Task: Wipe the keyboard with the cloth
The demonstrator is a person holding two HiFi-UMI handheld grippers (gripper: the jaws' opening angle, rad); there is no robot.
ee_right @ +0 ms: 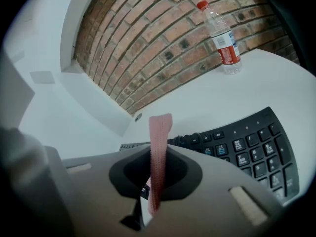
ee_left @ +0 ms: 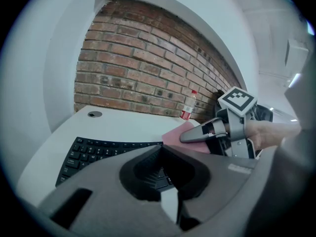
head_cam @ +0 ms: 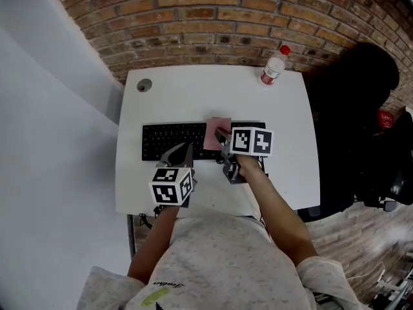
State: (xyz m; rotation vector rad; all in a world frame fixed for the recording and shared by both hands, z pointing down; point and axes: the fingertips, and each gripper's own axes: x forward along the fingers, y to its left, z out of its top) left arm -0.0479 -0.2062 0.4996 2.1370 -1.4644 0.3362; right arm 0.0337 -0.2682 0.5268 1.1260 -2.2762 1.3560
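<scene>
A black keyboard (head_cam: pixel 174 141) lies across the middle of the white table (head_cam: pixel 213 95). My right gripper (head_cam: pixel 224 136) is shut on a pink cloth (head_cam: pixel 217 132), which rests over the keyboard's right half. In the right gripper view the cloth (ee_right: pixel 159 152) stands edge-on between the jaws, with the keys (ee_right: pixel 252 152) to the right. My left gripper (head_cam: pixel 184 155) hovers at the keyboard's near edge, jaws shut with nothing in them. In the left gripper view I see the keyboard (ee_left: pixel 98 152), the cloth (ee_left: pixel 180 135) and the right gripper (ee_left: pixel 185 138) beyond the jaws.
A plastic water bottle (head_cam: pixel 273 66) with a red cap stands at the table's far right corner, before a brick wall. A round cable hole (head_cam: pixel 143 86) sits at the far left. A dark chair (head_cam: pixel 361 108) stands to the right of the table.
</scene>
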